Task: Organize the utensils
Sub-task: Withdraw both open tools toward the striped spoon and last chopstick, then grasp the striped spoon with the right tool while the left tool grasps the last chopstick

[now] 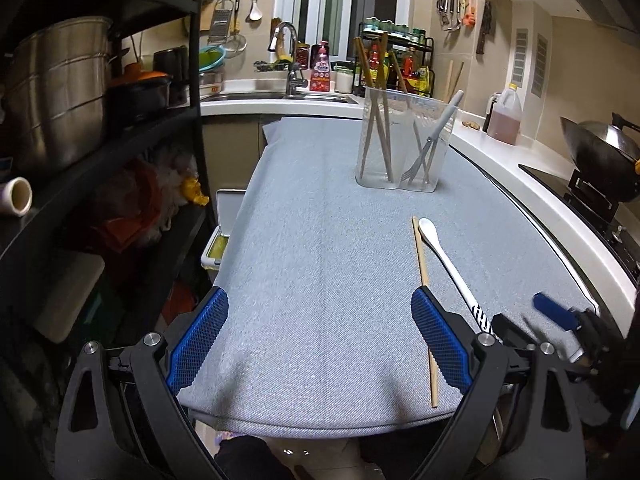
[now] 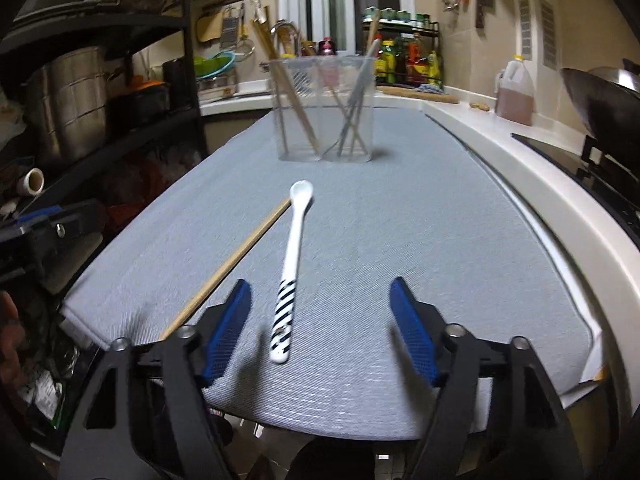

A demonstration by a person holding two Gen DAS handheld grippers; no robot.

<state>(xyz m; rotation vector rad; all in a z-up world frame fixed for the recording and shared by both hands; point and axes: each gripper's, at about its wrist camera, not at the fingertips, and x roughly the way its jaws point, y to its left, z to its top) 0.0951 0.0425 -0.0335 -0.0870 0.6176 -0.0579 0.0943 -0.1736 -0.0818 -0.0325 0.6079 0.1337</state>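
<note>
Both grippers, left gripper [image 1: 320, 344] and right gripper [image 2: 320, 332], have black skeletal arms, silver pivot screws and blue cross-hatched pads [image 2: 226, 334].

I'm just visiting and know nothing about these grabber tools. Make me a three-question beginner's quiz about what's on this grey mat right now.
1. True or false: the white spoon with the striped handle is already standing in the clear holder.
2. Which loose item lies beside the spoon on the grey mat? A) a wooden chopstick B) a knife C) a whisk
3. Fill in: the right gripper is ____, with the spoon's handle lying between its fingers, not pressed.

Key:
1. False; it lies flat on the mat.
2. A, the wooden chopstick.
3. Open. The left gripper is open too, with nothing between its fingers.
</note>
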